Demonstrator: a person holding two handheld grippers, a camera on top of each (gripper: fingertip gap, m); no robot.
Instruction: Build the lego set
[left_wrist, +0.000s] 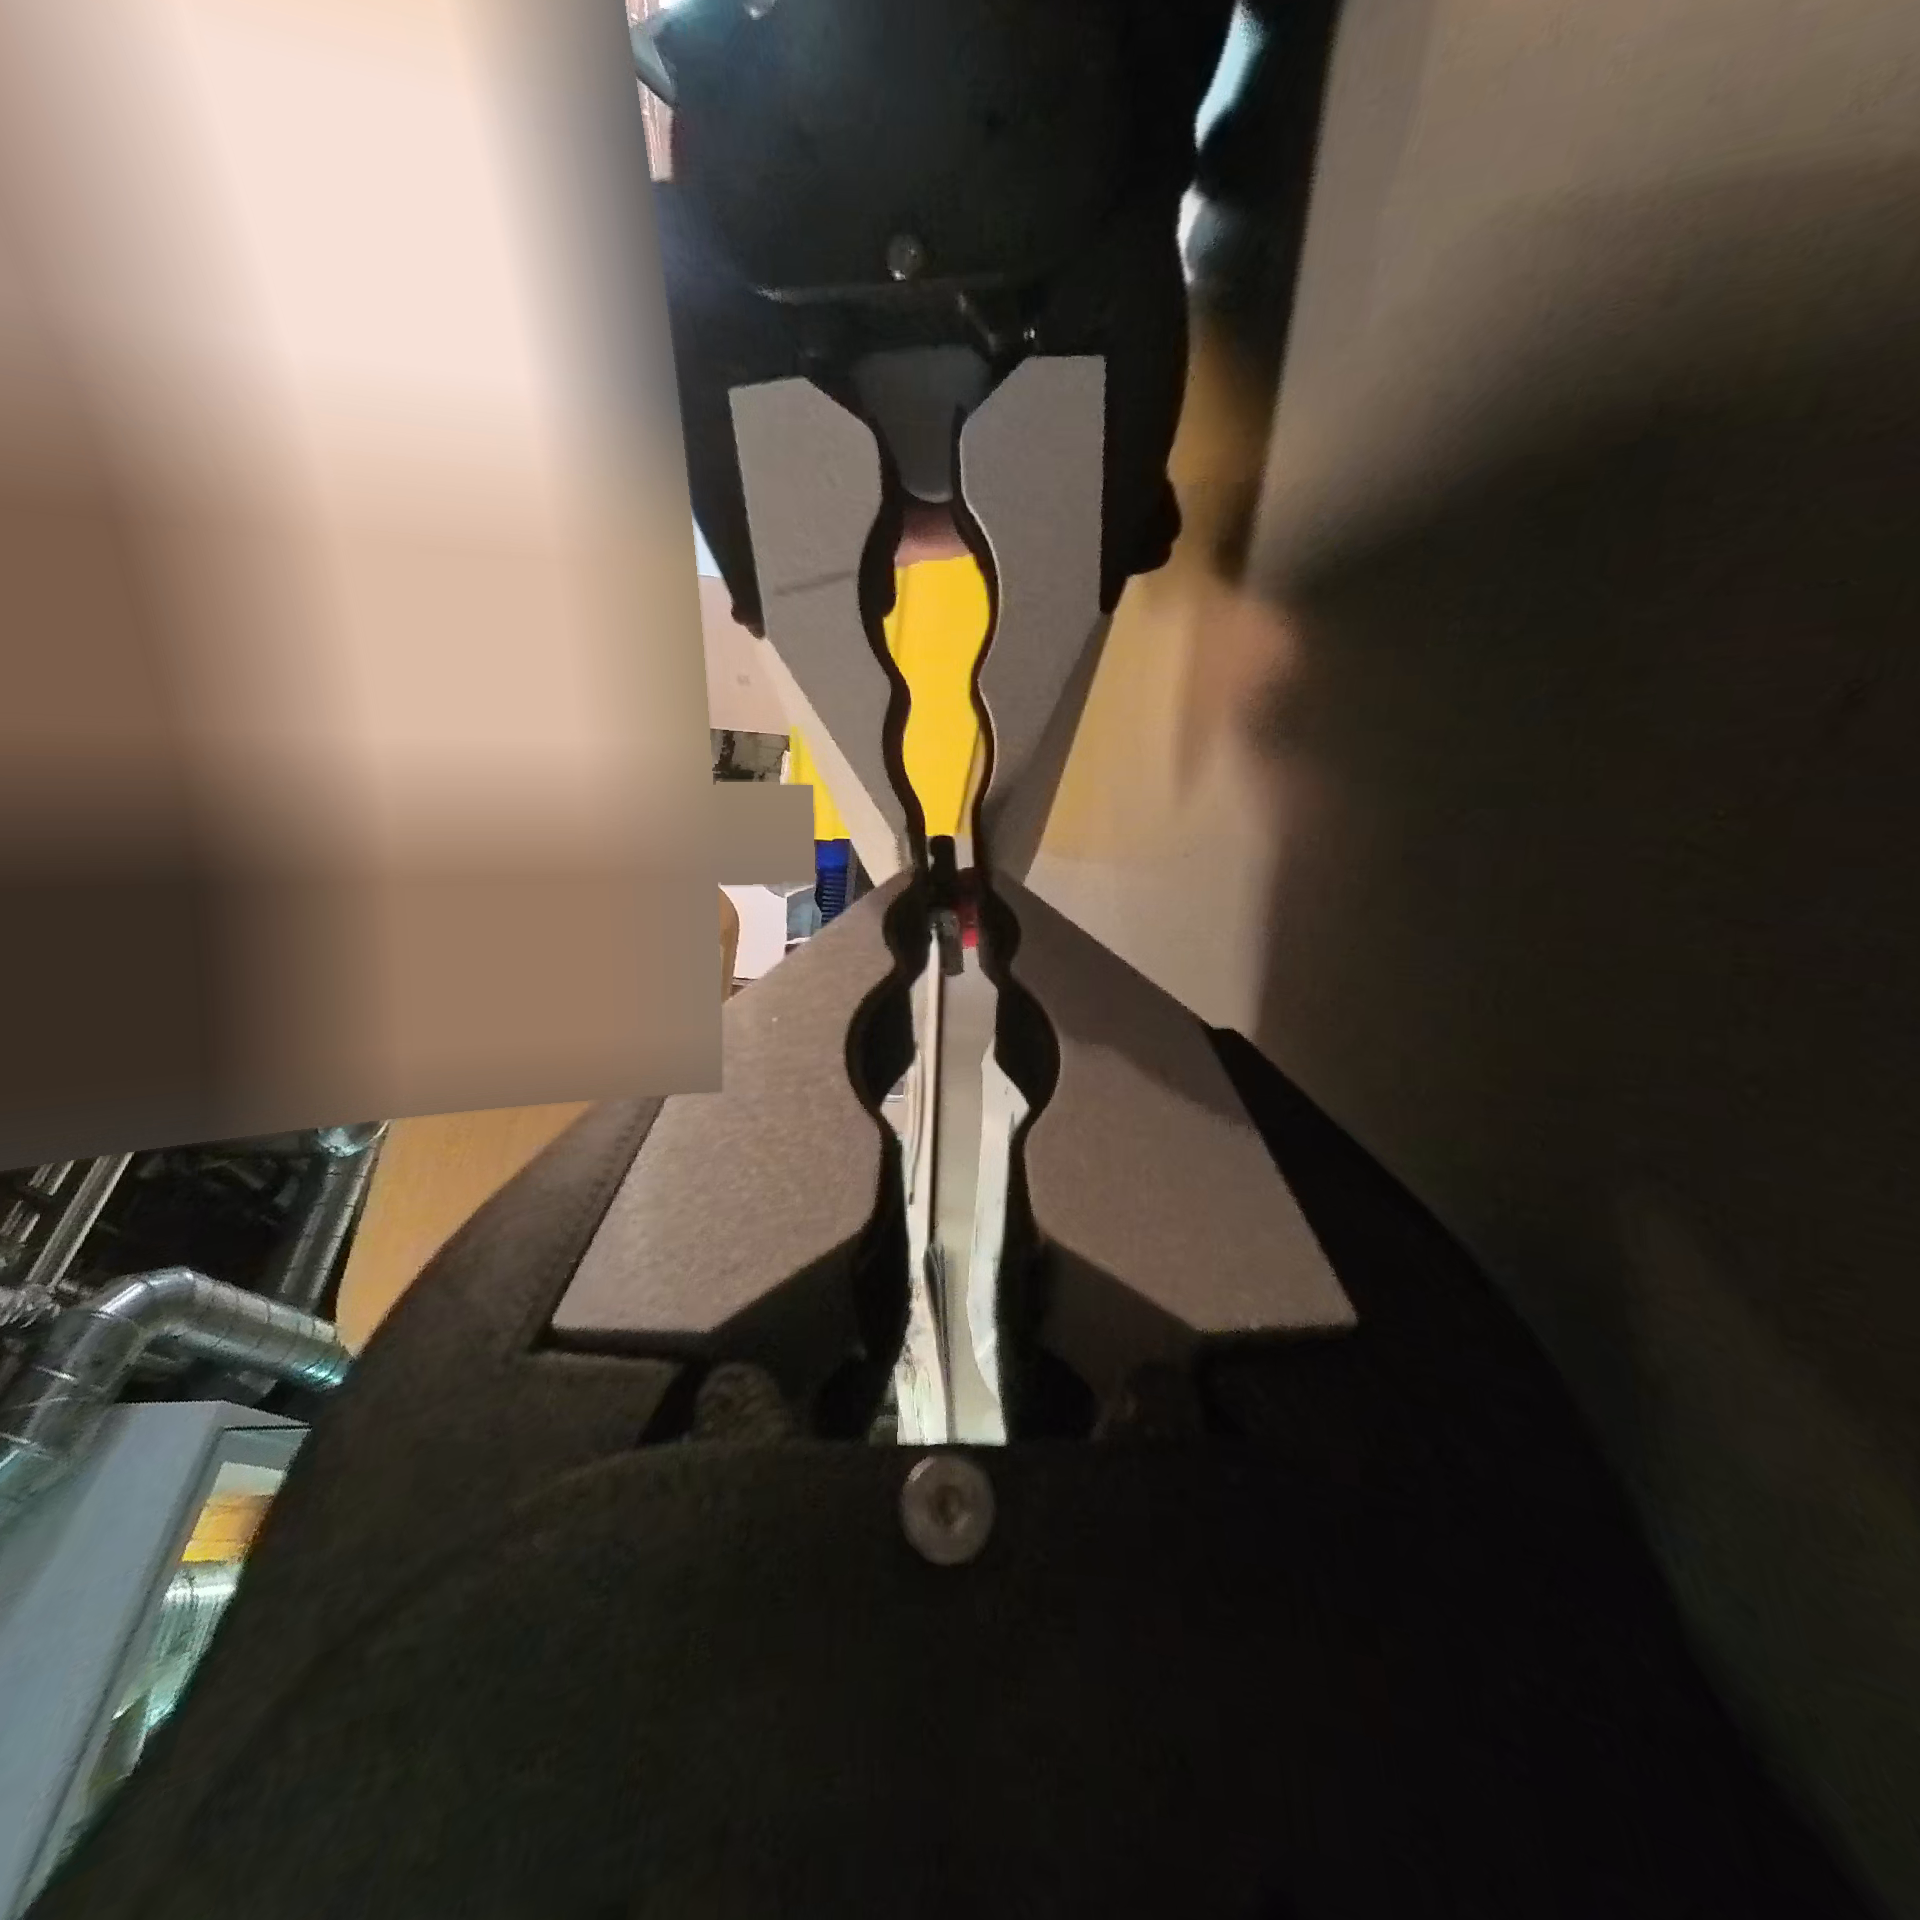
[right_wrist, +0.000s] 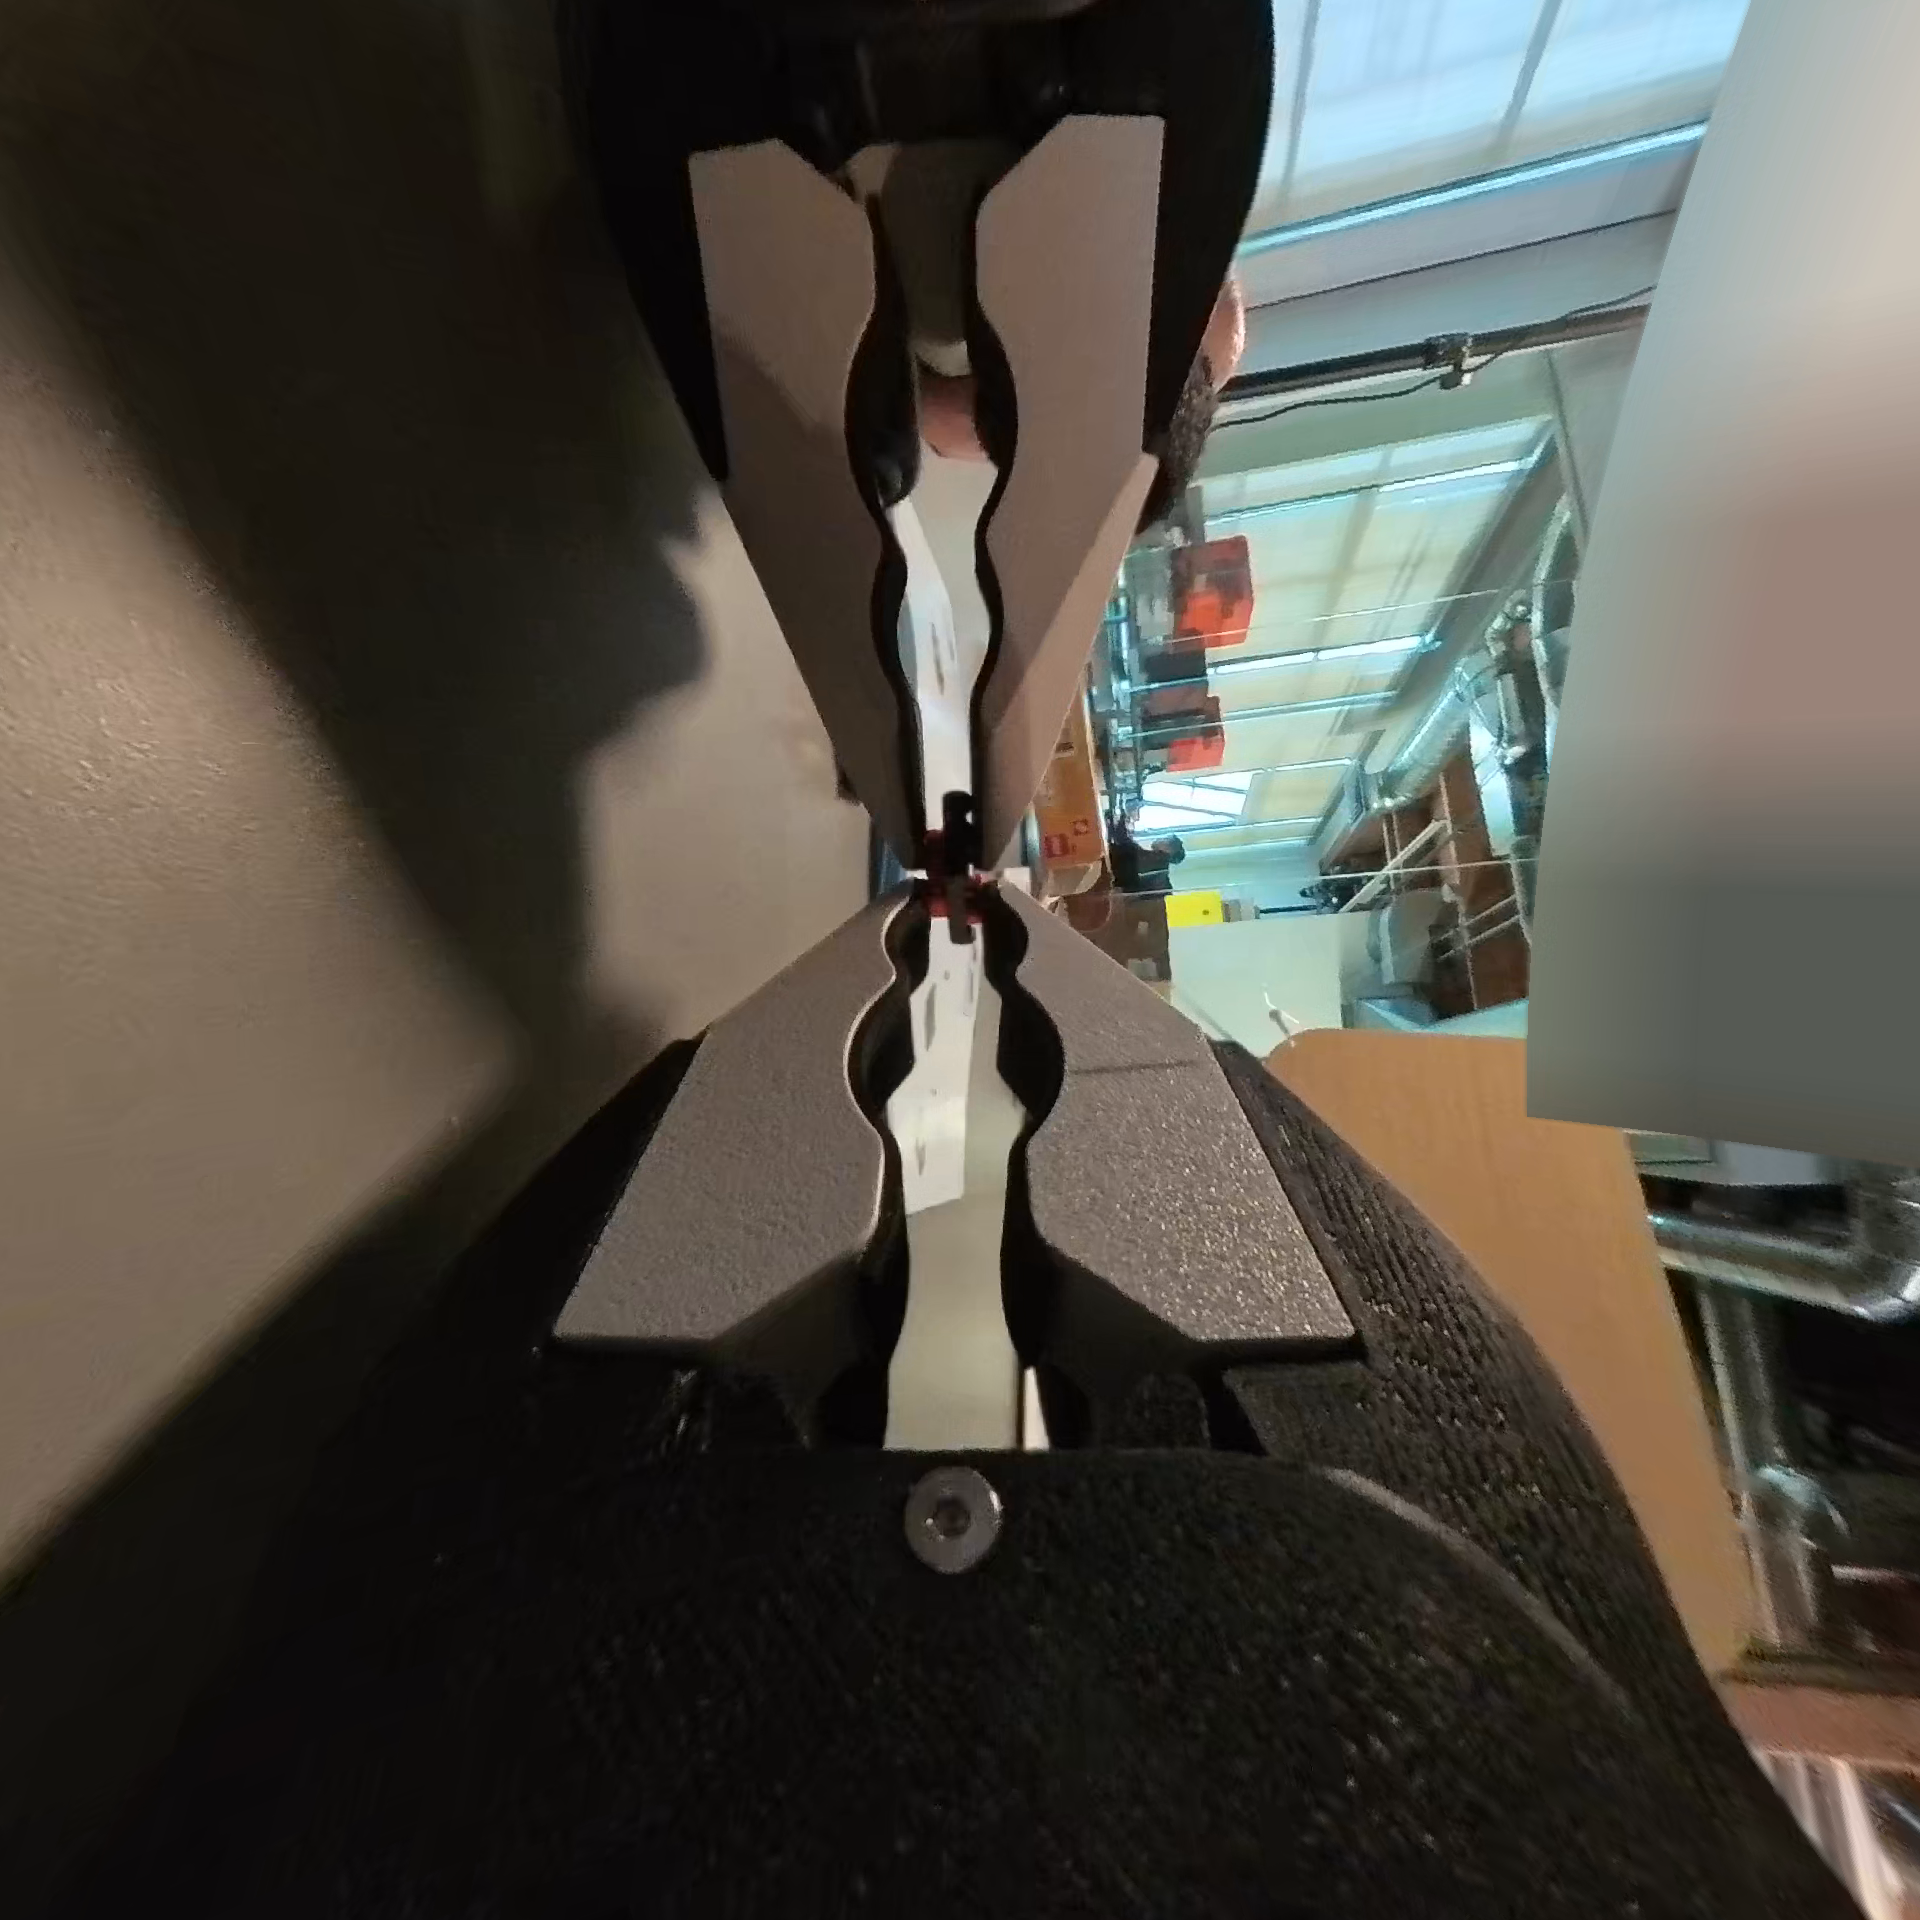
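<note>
My two grippers meet tip to tip, raised in the air. In the left wrist view my left gripper (left_wrist: 951, 902) comes up from below, and the right gripper (left_wrist: 943, 837) comes down from above. A tiny black and red lego piece (left_wrist: 943, 868) is pinched where the tips meet. In the right wrist view my right gripper (right_wrist: 951, 916) is below and the left gripper (right_wrist: 952, 831) above, with the same black and red lego piece (right_wrist: 953, 891) between them. Both grippers are shut on it. Most of the piece is hidden by the fingertips.
A grey surface (left_wrist: 1610, 520) fills one side of each view, in shadow. A white paper sheet (right_wrist: 935, 1122) shows through the finger gaps. A wooden board (right_wrist: 1455, 1195), metal ducts (left_wrist: 177, 1330) and a yellow object (left_wrist: 935, 644) lie behind. My left and right fingertips are right by each other.
</note>
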